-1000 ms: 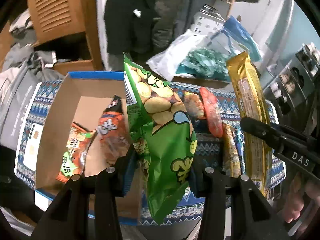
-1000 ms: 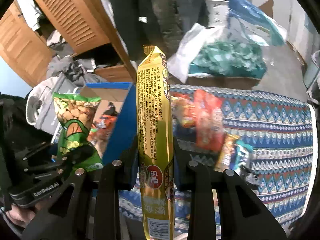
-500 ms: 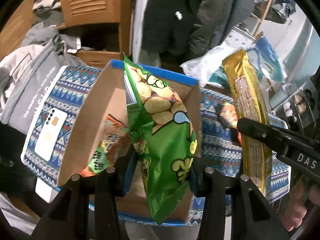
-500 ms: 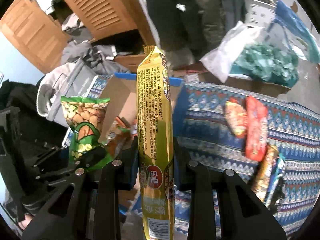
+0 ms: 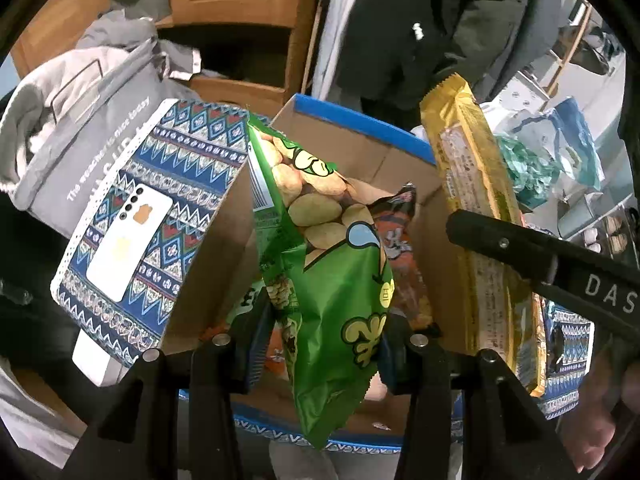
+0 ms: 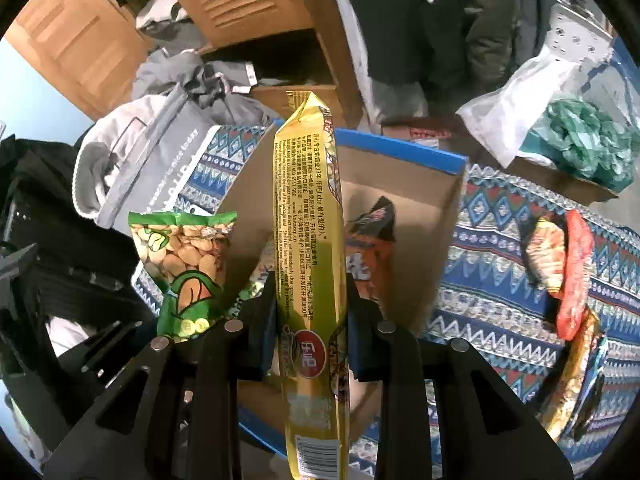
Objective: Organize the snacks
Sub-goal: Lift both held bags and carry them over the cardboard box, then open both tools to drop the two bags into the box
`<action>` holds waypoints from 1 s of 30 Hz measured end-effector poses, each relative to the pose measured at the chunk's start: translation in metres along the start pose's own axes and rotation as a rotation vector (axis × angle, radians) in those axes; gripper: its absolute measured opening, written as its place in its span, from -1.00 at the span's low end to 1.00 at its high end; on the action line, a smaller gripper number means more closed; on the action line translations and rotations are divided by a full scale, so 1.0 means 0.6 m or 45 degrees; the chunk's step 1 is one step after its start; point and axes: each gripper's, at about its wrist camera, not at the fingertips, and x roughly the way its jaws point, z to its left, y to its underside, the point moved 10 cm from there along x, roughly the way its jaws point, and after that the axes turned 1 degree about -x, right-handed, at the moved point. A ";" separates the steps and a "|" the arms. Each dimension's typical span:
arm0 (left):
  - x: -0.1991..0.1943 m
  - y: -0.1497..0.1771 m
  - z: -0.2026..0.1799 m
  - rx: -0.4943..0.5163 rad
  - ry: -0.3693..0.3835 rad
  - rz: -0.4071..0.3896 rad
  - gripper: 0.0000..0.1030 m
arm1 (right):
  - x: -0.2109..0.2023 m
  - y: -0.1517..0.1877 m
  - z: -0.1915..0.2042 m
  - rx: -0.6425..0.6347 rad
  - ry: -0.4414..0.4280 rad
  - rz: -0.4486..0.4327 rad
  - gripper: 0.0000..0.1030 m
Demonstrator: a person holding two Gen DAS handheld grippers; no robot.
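My left gripper (image 5: 320, 344) is shut on a green peanut bag (image 5: 320, 256) and holds it upright over the open cardboard box (image 5: 360, 148) with blue rim. My right gripper (image 6: 312, 328) is shut on a long gold snack pack (image 6: 310, 240), also over the box (image 6: 432, 208). The gold pack (image 5: 476, 216) and right gripper show at right in the left wrist view; the green bag (image 6: 184, 256) shows at left in the right wrist view. An orange snack bag (image 6: 370, 248) stands inside the box, also visible in the left wrist view (image 5: 400, 240).
The box sits on a blue patterned cloth (image 6: 500, 248). Several loose snack packs (image 6: 568, 264) lie on the cloth to the right. A white phone (image 5: 128, 240) lies left of the box. A grey bag (image 5: 88, 120), wooden furniture (image 6: 224, 4) and plastic bags (image 6: 560, 120) crowd the back.
Both grippers have moved left with their snacks, from over the cloth to over the box. The box now fills the centre of both views.
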 end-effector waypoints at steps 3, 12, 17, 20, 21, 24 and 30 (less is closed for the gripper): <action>0.003 0.002 0.010 -0.015 -0.006 0.003 -0.11 | 0.015 -0.001 0.007 -0.004 -0.011 0.017 -0.47; -0.002 -0.009 0.036 -0.090 -0.063 -0.031 0.19 | 0.023 -0.012 0.013 -0.007 -0.023 0.003 -0.20; -0.013 -0.015 0.033 -0.078 -0.091 -0.072 0.42 | 0.013 -0.012 -0.004 0.009 0.020 -0.018 -0.09; -0.019 -0.017 0.026 -0.080 -0.081 -0.084 0.46 | 0.005 -0.009 -0.016 0.016 0.042 -0.030 -0.06; -0.021 -0.018 0.024 -0.076 -0.079 -0.091 0.47 | 0.000 -0.008 -0.022 0.016 0.052 -0.037 0.01; -0.028 -0.021 0.013 -0.050 -0.076 -0.109 0.54 | -0.013 -0.008 -0.033 0.016 0.084 -0.060 0.08; -0.050 -0.030 -0.018 0.001 -0.052 -0.177 0.54 | -0.043 -0.006 -0.050 -0.009 0.118 -0.103 0.08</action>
